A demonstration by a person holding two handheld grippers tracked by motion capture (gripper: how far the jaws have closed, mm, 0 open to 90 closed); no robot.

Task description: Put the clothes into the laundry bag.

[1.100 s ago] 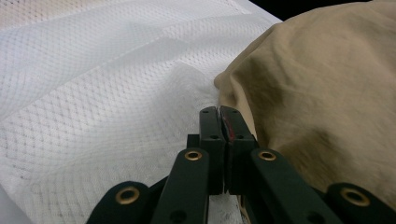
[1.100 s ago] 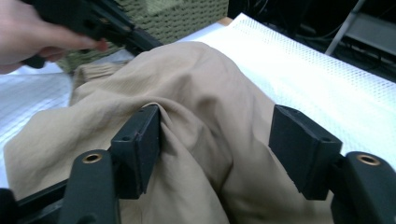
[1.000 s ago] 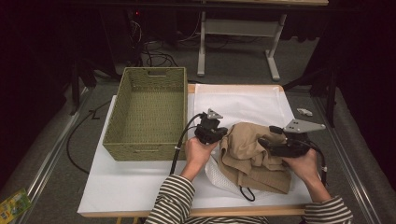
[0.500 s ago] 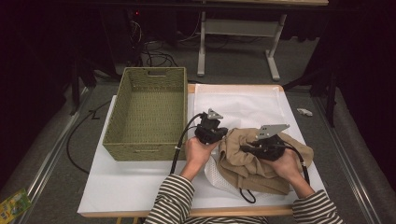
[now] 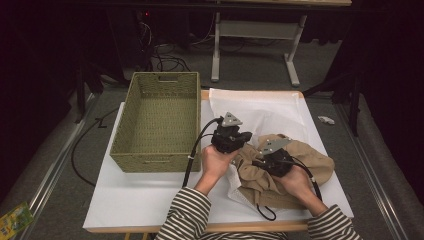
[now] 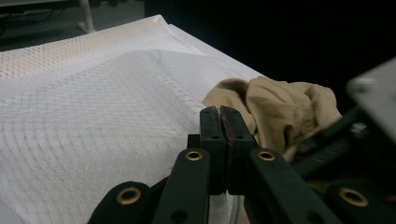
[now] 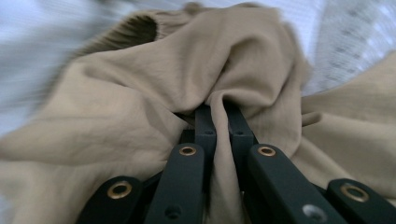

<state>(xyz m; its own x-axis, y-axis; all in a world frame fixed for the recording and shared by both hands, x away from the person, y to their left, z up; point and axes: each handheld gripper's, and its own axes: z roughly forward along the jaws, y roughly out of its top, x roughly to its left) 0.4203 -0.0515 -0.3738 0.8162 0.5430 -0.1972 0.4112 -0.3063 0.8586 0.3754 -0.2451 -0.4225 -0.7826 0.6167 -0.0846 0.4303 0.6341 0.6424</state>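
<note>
I have the tan garment (image 5: 295,165) bunched on the white mesh bag (image 5: 260,112) at the bench's (image 5: 140,200) right half, its long axis running left to right across the bench. My right gripper (image 7: 219,112) has just been closing and now pinches a fold of it. My left gripper (image 6: 220,114) is clamped on the mesh bag's edge, just left of the garment, beside the wicker basket (image 5: 160,125).
</note>
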